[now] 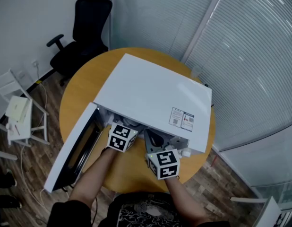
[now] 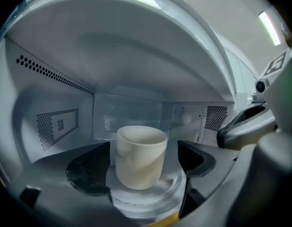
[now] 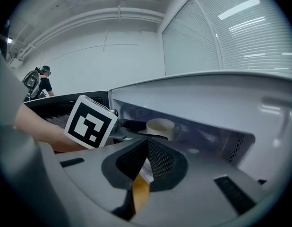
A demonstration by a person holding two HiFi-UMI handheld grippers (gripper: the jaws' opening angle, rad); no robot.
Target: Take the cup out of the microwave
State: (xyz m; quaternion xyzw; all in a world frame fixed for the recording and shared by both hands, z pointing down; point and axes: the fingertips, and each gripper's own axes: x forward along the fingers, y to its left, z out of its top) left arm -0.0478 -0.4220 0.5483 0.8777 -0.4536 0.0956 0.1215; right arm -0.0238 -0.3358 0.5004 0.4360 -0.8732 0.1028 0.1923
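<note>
Left gripper view: the left gripper [image 2: 142,163] has its jaws wide apart on either side of the cup [image 2: 140,148], not clamping it. The cup stands upright on the glass plate [image 2: 153,197] inside the microwave [image 1: 155,93]. The right gripper [image 3: 146,145], jaws together and empty, hangs before the open front. The print on the sticker [image 1: 182,118] on the microwave's top is too small to read.

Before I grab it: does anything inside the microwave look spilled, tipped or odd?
Nothing stands out. The cup stands upright on the turntable, no spill visible; the left claw is open on either side of it.
</note>
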